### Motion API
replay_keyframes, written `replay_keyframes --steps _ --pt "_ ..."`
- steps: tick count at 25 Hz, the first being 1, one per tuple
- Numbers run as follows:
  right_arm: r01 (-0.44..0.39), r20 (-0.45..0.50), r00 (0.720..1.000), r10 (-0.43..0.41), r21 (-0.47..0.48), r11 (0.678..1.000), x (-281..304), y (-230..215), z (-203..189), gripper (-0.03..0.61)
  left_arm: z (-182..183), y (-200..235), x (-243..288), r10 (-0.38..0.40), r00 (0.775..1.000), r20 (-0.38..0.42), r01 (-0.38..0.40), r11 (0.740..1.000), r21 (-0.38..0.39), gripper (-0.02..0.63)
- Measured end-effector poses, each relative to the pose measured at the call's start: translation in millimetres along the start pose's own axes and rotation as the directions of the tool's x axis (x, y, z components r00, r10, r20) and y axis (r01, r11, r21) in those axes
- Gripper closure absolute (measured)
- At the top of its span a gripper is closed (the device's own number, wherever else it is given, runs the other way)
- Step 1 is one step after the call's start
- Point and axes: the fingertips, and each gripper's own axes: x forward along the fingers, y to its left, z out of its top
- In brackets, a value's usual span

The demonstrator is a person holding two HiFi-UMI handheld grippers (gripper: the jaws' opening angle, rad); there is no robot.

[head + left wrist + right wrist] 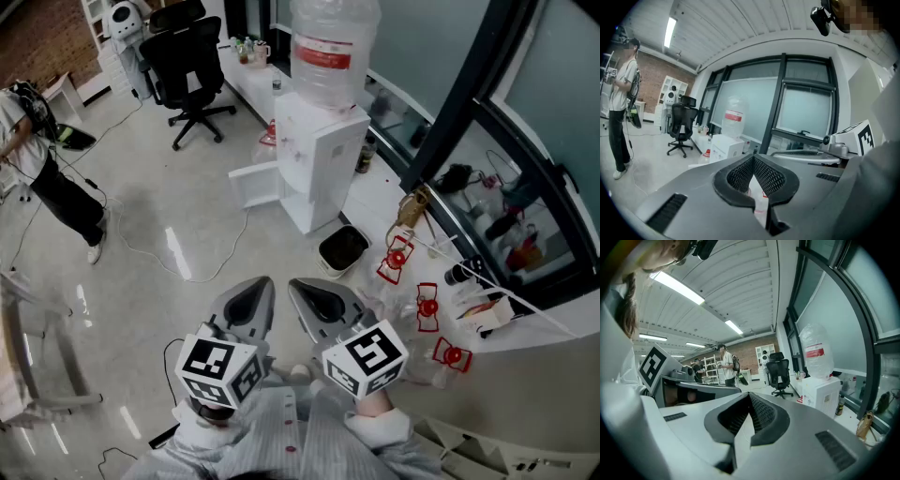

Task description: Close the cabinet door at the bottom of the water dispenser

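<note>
The white water dispenser (323,155) stands on the floor well ahead of me, with a big clear bottle (330,42) on top. Its bottom cabinet door (255,184) hangs open, swung out to the left. My left gripper (251,302) and right gripper (321,302) are held side by side close to my body, far short of the dispenser. Both are shut and hold nothing. In the left gripper view the left gripper (753,159) points toward the dispenser (725,146). In the right gripper view the dispenser (820,394) lies right of the right gripper (749,397).
A black bin (342,248) sits on the floor right of the dispenser. Several clear red-handled bottles (427,309) lie along the window ledge on the right. A black office chair (192,66) stands behind, a person (42,164) stands at left, and a cable (187,267) trails across the floor.
</note>
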Motion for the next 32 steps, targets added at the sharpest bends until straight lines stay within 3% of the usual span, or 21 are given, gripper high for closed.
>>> replay_keyframes --steps 6,21,26,32 --pt "0.008 0.002 1.000 -0.007 -0.023 1.000 0.3 6.9 3.5 0.565 1.7 -2.1 -2.7 -0.028 1.000 0.003 0.028 0.999 0.024 0.603" --pt "-0.085 -0.020 0.996 0.085 0.000 0.996 -2.9 22.6 -15.1 0.565 -22.7 16.5 -21.0 0.101 0.995 0.008 -0.101 0.995 -0.023 0.603" --pt "-0.116 -0.054 0.992 0.117 0.014 0.993 6.6 28.6 -25.8 0.565 -32.1 24.5 -22.8 0.107 0.994 0.001 -0.107 0.993 -0.048 0.603" --pt "-0.082 -0.047 0.995 0.084 0.032 0.996 54.9 15.7 -15.6 0.565 -16.6 67.5 -3.2 0.081 0.997 -0.005 -0.081 0.996 -0.029 0.603"
